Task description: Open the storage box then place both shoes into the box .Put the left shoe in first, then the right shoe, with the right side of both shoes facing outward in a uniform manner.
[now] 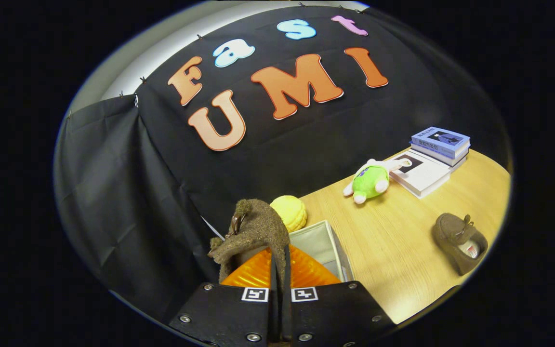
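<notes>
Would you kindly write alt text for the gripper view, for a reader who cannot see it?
The hand-held gripper, fingers closed on a brown shoe, holds it up above an open storage box on a wooden table. Beyond lie a second brown shoe, a green plush toy, a yellow round toy and stacked books.

Fisheye camera riding on the gripper point(280, 270), looking forward along its fingers, tilting down across the wooden table point(403, 241), sitting close above the storage box point(323, 246), facing the booth wall
</notes>
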The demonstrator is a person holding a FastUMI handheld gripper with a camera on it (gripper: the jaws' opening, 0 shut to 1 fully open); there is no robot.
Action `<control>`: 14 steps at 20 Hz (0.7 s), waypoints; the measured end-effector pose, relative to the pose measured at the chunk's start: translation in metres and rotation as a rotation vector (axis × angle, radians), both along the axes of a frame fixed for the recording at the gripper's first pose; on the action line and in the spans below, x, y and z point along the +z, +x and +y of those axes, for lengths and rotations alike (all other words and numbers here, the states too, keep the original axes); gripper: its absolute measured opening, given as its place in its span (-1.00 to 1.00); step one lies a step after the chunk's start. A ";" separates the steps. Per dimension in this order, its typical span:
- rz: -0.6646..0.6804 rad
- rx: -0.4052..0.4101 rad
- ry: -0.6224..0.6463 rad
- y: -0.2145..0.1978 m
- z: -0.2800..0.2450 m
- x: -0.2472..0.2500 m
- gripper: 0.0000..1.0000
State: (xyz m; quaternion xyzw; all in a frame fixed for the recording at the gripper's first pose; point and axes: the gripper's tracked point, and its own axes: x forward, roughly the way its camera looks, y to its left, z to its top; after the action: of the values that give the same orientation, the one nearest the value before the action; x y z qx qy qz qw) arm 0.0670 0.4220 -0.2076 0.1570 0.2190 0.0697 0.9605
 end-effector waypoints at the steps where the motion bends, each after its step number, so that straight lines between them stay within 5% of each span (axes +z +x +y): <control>1: 0.016 0.006 0.002 0.000 0.006 -0.006 -0.95; 8: 0.121 0.034 -0.011 -0.006 0.042 -0.041 -0.82; 10: 0.148 0.064 -0.023 -0.011 0.048 -0.046 -0.47; 13: 0.120 0.083 -0.024 -0.014 0.052 -0.038 0.81; 14: 0.106 0.084 -0.038 -0.015 0.050 -0.033 0.94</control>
State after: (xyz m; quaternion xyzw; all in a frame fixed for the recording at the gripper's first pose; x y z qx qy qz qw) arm 0.0517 0.4724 -0.2402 0.1327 0.2772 0.0972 0.9466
